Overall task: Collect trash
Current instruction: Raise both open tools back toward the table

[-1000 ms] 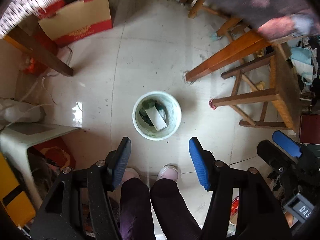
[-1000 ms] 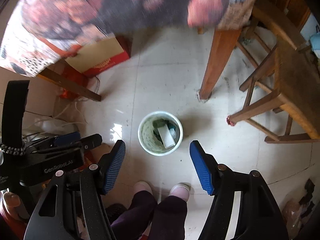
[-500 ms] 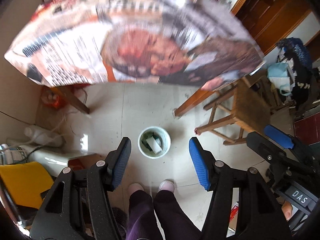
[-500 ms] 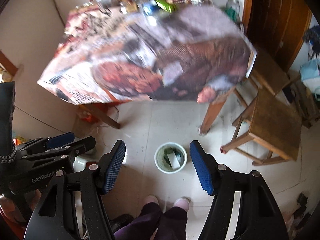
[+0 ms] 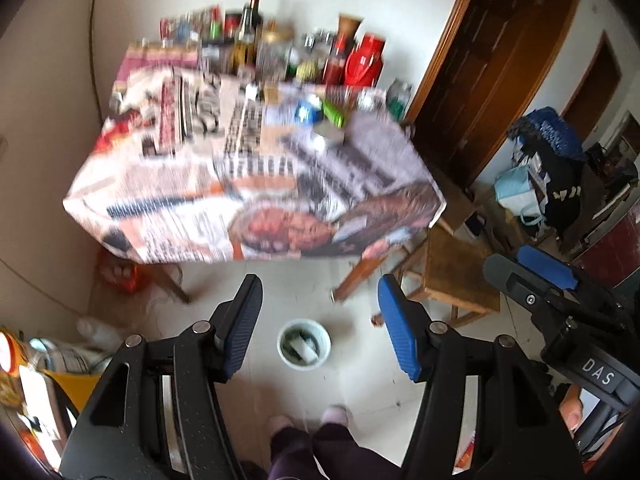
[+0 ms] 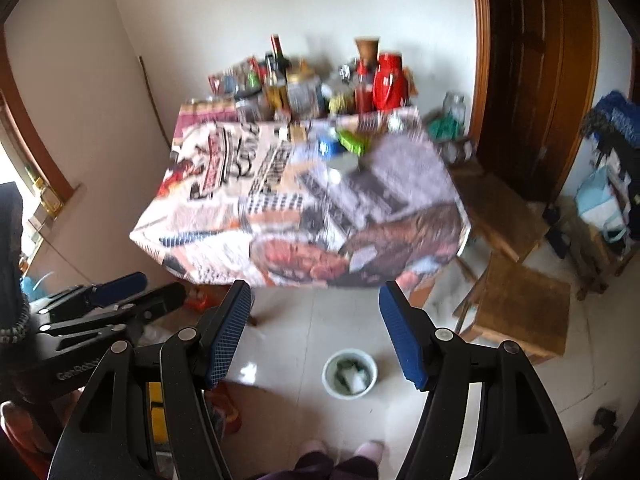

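Note:
A white trash bin stands on the tiled floor and holds a white box and dark scraps; it also shows in the right wrist view. My left gripper is open and empty, high above the bin. My right gripper is open and empty too, held high beside the left one. On the table with the printed cloth lie small items, among them a blue can and a green packet, blurred by motion. They also show in the right wrist view: blue can, green packet.
Bottles, jars and a red thermos crowd the table's far edge. Wooden stools stand right of the table. A dark wooden door is at the right. Bags hang at the far right. The person's feet are below.
Both grippers have risen and tilted up from looking straight down at the bin. The bin has shrunk in view and the whole tabletop and back wall have come into sight.

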A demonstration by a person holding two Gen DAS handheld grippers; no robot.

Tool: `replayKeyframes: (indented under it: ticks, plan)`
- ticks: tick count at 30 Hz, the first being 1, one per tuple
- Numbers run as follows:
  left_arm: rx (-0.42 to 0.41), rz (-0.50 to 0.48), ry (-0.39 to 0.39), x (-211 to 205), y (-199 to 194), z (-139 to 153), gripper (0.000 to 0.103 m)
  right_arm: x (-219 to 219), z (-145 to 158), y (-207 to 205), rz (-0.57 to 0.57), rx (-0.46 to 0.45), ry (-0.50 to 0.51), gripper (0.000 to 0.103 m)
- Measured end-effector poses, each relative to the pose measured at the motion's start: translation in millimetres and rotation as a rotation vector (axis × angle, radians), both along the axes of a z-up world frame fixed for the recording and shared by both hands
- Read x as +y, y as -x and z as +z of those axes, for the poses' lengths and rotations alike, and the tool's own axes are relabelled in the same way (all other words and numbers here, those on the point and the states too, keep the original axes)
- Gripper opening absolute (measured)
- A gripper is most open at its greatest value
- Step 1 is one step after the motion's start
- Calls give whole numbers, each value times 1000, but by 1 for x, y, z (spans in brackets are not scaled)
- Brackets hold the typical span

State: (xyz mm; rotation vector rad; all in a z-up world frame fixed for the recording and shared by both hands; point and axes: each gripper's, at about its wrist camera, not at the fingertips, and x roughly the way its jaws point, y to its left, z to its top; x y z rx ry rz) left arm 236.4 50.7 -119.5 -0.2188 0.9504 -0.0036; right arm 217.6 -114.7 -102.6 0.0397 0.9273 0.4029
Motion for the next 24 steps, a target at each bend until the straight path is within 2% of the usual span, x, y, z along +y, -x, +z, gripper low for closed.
replayKeyframes:
  ticks: [6, 7, 8, 10, 14, 20, 24]
  plan:
    - [-138, -24, -42, 5, 8, 50, 71, 4, 32, 10, -45, -96, -19, 63]
    - [-165, -29, -54, 5, 8, 56, 77, 3, 36, 12, -51, -113, -21, 66]
    - [-184, -29, -64, 7, 9, 61, 81, 4, 41, 14, -60, -134, -21, 74]
    - [-220, -23, -78, 8, 9, 70, 89, 3, 45, 14, -75, -168, -21, 81]
    - [-235, -30, -56, 13, -4, 77, 89, -3, 50, 3, -104, -192, -18, 89]
    - [-238, -10, -64, 13, -37, 74, 89, -15, 46, -34, -119, -201, -39, 89]
    - [-220, 25, -60, 9, -76, 67, 89, -25, 44, -68, -108, -200, -44, 89]
